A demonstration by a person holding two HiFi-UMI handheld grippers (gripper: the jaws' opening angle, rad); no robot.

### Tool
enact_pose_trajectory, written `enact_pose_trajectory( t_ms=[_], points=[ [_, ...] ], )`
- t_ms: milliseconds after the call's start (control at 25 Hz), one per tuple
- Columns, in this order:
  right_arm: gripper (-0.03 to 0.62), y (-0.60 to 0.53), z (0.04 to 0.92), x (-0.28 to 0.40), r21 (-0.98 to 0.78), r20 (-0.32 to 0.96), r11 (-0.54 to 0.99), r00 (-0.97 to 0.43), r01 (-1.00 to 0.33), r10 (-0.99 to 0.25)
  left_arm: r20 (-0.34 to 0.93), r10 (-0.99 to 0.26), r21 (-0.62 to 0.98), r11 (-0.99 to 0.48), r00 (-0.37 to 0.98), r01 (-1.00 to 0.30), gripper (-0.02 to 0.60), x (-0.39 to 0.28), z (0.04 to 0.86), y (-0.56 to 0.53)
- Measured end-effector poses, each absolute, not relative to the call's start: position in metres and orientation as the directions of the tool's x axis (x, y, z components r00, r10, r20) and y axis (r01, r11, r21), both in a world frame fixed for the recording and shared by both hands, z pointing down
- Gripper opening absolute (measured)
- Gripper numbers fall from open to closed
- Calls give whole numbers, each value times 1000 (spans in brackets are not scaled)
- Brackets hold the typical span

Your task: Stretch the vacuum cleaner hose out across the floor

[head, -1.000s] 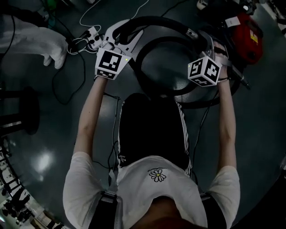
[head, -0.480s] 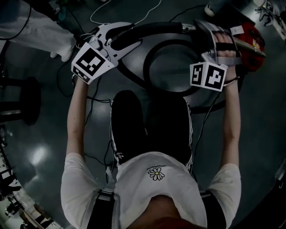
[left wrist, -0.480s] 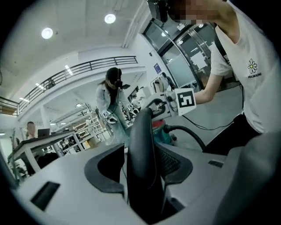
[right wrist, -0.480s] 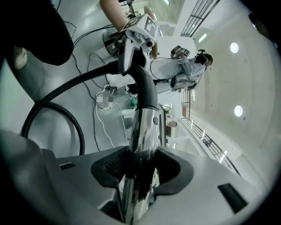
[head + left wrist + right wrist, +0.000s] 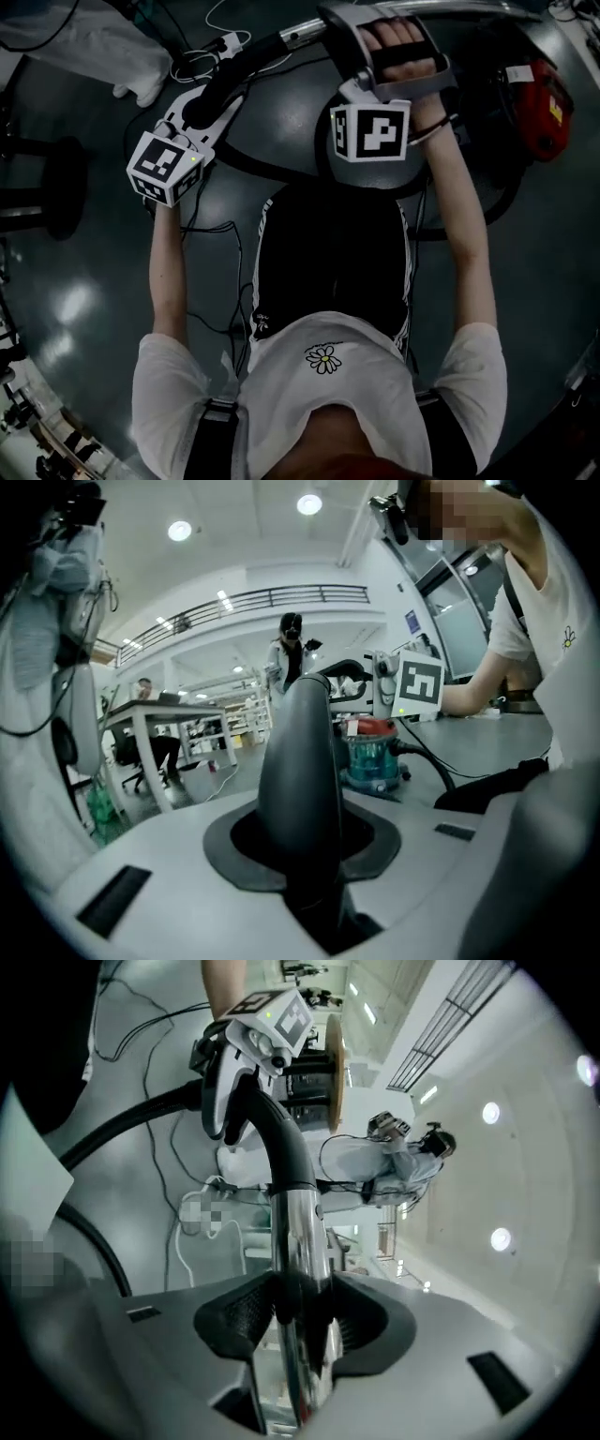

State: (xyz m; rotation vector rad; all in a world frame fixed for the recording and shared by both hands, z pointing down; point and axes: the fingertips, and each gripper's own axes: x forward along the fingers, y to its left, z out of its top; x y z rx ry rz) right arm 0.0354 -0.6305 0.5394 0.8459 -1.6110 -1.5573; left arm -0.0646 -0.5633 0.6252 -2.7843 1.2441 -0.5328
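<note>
Hose handle (image 5: 298,752) sits in left gripper (image 5: 306,862), jaws just closing on it; right gripper (image 5: 293,1330) clamps chrome tube (image 5: 300,1241).

1. The hose handle (image 5: 223,82) sits between the jaws of the left gripper (image 5: 208,105), which have just been closing on it.
2. The metal pipe (image 5: 298,1232) sits between the jaws of the right gripper (image 5: 298,1321), to the right of the handle.
3. The hose (image 5: 325,169) lies on the floor (image 5: 94,309), between the two arms.
4. The vacuum cleaner (image 5: 542,108) stands on the floor, far right.
5. A stool (image 5: 56,202) stands far left.
</note>
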Motion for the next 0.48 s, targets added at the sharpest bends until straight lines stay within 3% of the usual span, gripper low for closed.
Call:
enact_pose_trajectory(
  t_ms=[240, 320, 480],
  points=[
    [184, -625, 707, 3, 879, 434, 476, -468, 32, -770, 576, -693, -110, -592, 434, -798, 97, -122, 758, -543],
    [183, -621, 735, 26, 810, 485, 580, -453, -90, -748, 680, -635, -77, -560, 368, -825, 97, -134, 815, -537],
    [183, -640, 767, 121, 536, 551, 663, -378, -523, -744, 773, -575, 36, -383, 269, -923, 98, -144, 909, -521]
  ],
)
